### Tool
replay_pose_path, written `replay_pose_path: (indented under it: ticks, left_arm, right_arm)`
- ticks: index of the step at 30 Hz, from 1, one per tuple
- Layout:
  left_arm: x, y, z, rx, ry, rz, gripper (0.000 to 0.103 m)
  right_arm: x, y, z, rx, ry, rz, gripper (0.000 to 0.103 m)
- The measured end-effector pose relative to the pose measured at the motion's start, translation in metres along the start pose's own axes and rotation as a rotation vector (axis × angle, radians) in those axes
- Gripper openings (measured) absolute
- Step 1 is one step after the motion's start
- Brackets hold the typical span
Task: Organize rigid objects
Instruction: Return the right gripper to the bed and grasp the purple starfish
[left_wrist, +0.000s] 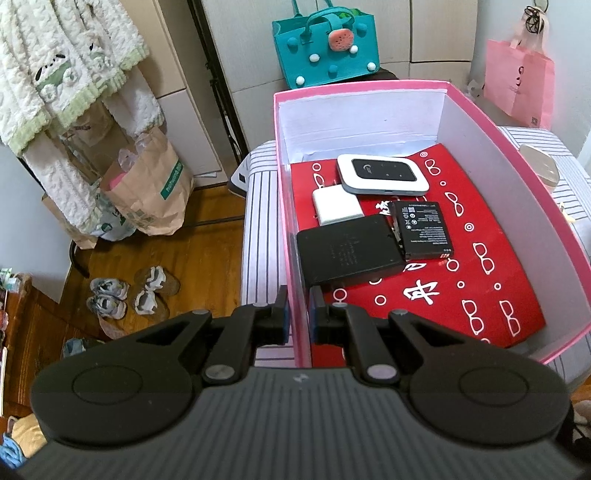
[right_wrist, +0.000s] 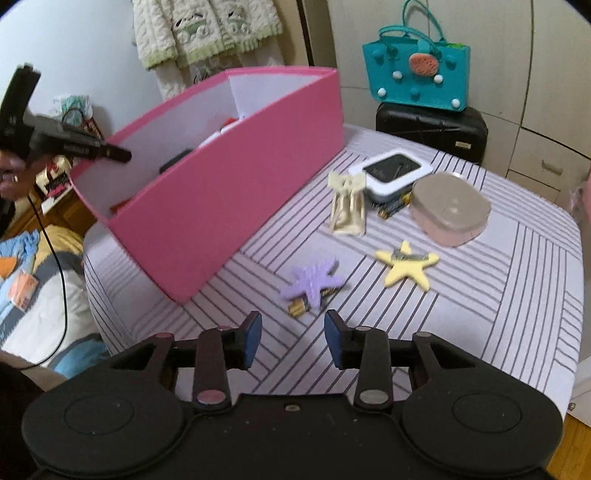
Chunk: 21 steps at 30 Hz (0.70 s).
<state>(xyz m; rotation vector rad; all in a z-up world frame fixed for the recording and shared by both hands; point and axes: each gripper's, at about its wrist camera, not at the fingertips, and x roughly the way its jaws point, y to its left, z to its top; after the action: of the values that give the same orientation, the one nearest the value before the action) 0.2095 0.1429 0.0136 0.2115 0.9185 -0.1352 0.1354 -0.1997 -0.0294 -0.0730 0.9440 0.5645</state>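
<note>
My left gripper (left_wrist: 300, 314) is shut on the near left wall of the pink box (left_wrist: 286, 206). Inside lie a white pocket router (left_wrist: 382, 173), a white charger (left_wrist: 337, 205), a black flat case (left_wrist: 347, 251) and a black battery (left_wrist: 423, 229) on a red printed sheet (left_wrist: 480, 258). In the right wrist view the box (right_wrist: 236, 184) is tilted up, with the left gripper (right_wrist: 114, 153) at its wall. My right gripper (right_wrist: 293, 341) is open and empty above the striped table (right_wrist: 498, 314), just short of a purple star (right_wrist: 314, 282). A yellow star (right_wrist: 406, 264), a cream clip (right_wrist: 347, 206), a pink case (right_wrist: 450, 210) and a white-framed device (right_wrist: 391, 175) lie beyond.
A teal bag (right_wrist: 417, 74) stands on a black suitcase (right_wrist: 432, 129) behind the table. A pink bag (left_wrist: 517, 85) hangs at the back right. Paper bags (left_wrist: 147, 192) and shoes (left_wrist: 129, 291) are on the wooden floor at the left. Small batteries (right_wrist: 393, 206) lie by the device.
</note>
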Motion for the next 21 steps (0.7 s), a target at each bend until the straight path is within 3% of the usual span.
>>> replay_pose_path:
  ticks: [15, 21]
  left_arm:
    - [0.003, -0.005, 0.002, -0.012, 0.014, 0.014, 0.008]
    - [0.003, -0.005, 0.002, -0.01, 0.016, 0.016, 0.008]
  right_arm:
    - [0.043, 0.001, 0.004, -0.115, -0.046, -0.094, 0.061]
    - [0.047, -0.003, 0.004, -0.126, -0.096, -0.073, 0.063]
